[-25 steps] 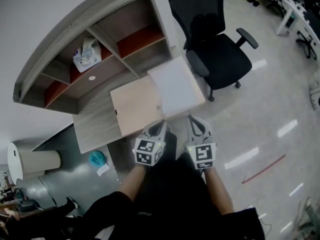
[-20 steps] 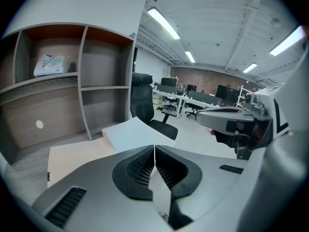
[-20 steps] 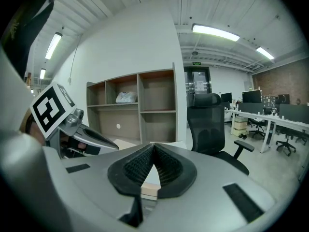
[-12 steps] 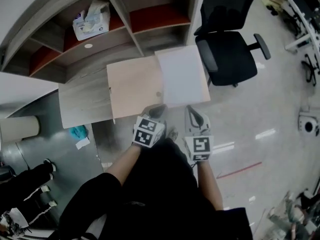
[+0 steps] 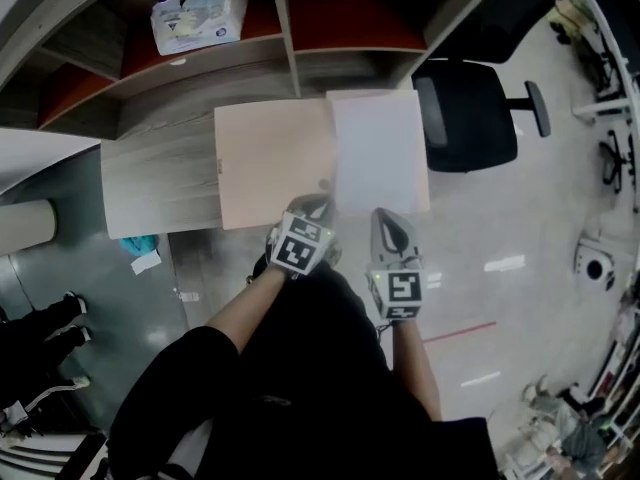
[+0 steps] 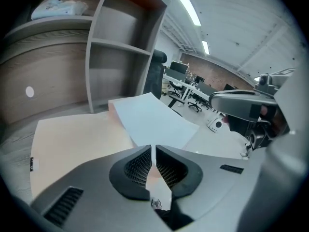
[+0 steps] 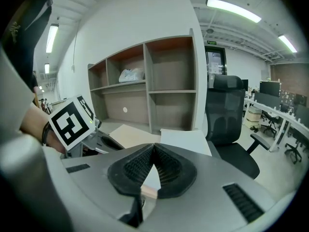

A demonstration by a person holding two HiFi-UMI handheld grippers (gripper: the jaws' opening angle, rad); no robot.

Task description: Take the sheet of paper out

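We look steeply down on a pale wood-grain counter (image 5: 160, 183) set against an open shelf unit (image 5: 290, 38) with reddish back panels. A tissue pack (image 5: 200, 8) sits in a left compartment. A beige board (image 5: 265, 168) lies flat on the counter, and the sheet of paper (image 5: 380, 148) lies over its right part. Just to the right, a black office chair (image 5: 480, 118) stands on a glossy grey floor (image 5: 520, 268). The paper's far corner may be slightly lifted; the wide-angle view makes this hard to judge.

The left tongs (image 5: 314, 204) are closed and empty, their tips over the board's near edge. The right tongs (image 5: 386, 218) are closed and empty too, their tips by the paper's near edge.

Compared with a second ago, the shelf unit now runs square across the top of the head view, and both tongs have come closer to the board. Board and paper lie together as they did.
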